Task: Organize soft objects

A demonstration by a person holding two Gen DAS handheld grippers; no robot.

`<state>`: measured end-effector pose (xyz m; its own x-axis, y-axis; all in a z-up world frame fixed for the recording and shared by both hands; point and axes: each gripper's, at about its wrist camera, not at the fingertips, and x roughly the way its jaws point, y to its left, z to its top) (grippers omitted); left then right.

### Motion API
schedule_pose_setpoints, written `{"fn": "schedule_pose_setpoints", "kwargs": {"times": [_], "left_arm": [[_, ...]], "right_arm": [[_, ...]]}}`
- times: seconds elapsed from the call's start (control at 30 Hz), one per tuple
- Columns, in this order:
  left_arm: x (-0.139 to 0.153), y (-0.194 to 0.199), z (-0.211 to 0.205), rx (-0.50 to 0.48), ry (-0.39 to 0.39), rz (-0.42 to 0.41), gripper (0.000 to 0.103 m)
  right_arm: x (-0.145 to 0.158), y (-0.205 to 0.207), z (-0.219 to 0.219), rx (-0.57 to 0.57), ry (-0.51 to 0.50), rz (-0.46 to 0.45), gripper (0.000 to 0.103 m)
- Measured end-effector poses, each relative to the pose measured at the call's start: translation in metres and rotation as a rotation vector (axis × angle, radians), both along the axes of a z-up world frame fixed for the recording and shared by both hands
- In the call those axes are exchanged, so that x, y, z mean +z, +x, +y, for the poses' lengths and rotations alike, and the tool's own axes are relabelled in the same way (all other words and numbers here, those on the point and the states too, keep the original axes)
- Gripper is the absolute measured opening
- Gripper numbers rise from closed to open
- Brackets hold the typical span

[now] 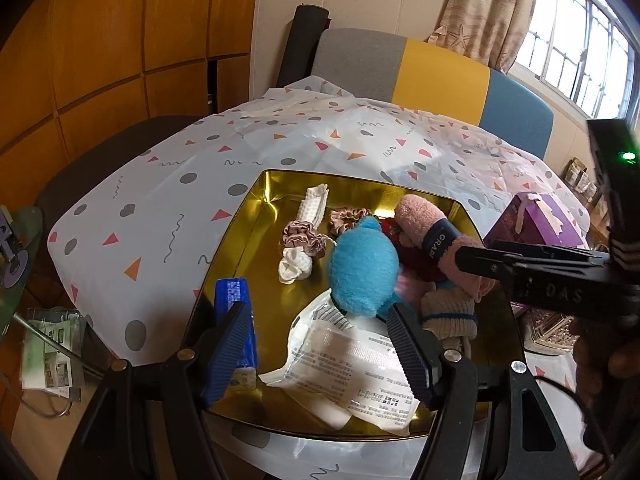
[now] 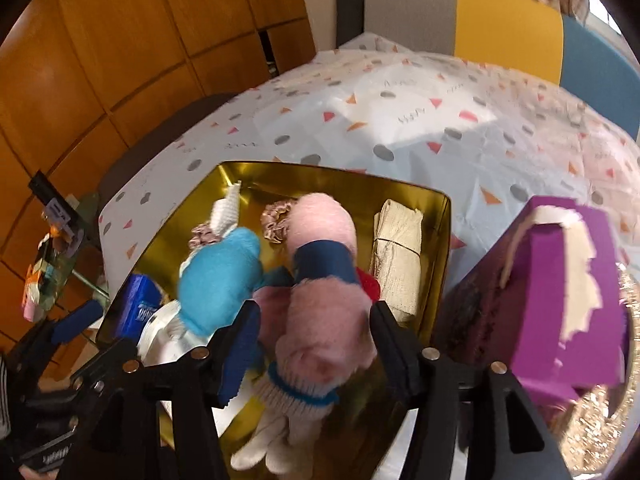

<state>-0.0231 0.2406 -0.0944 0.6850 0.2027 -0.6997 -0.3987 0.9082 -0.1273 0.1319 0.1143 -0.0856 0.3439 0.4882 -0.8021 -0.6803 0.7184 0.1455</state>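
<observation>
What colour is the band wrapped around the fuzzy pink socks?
Dark blue, with lettering; the band shows best in the right wrist view.

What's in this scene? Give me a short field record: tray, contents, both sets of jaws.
tray: gold tray on patterned tablecloth
contents: blue plush, pink sock roll, scrunchies, white packet, blue tissue pack
beside tray: purple box
left gripper: jaws open, empty, above white packet
right gripper: jaws open around pink sock roll, not pressing
</observation>
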Motion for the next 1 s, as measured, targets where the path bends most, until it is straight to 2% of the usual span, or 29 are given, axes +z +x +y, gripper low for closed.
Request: {"fn": "schedule_pose_setpoints", "kwargs": {"times": [0.07,0.1,0.13,0.23,0.43,0.53,0.57,0.67,0.77,1.0], "left_arm": [[0.0,0.001,-0.001,-0.002,0.001,0.003,0.071],[0.0,0.001,-0.001,-0.003,0.001,0.003,0.071],[0.001,0.001,-0.001,-0.004,0.003,0.003,0.071],[0.003,0.002,-0.002,-0.004,0.011,0.001,0.073],[0.009,0.002,-0.006,-0.015,0.023,-0.007,0.075],[0.011,0.002,-0.009,-0.019,0.029,-0.009,0.077],[0.012,0.001,-0.01,-0.02,0.03,-0.01,0.077],[0.014,0.001,-0.012,-0.023,0.036,-0.012,0.079],[0.016,-0.001,-0.015,-0.026,0.04,-0.016,0.08],[0.023,-0.007,-0.03,-0.032,0.072,-0.037,0.093]], "right_arm": [[0.003,-0.007,-0.001,0.004,0.0,-0.04,0.056],[0.003,-0.009,0.001,0.003,-0.005,-0.052,0.045],[0.002,-0.009,0.003,0.003,-0.016,-0.064,0.028],[-0.006,-0.003,0.013,-0.002,-0.055,-0.078,0.021],[-0.021,0.005,0.027,-0.003,-0.119,-0.089,0.02],[-0.023,0.003,0.025,-0.007,-0.106,-0.091,0.023],[-0.022,0.002,0.023,-0.01,-0.096,-0.093,0.023],[-0.017,-0.003,0.017,-0.026,-0.082,-0.1,0.032],[-0.011,-0.012,0.01,-0.05,-0.081,-0.134,0.034],[0.006,-0.04,-0.015,-0.136,-0.07,-0.229,0.04]]}}
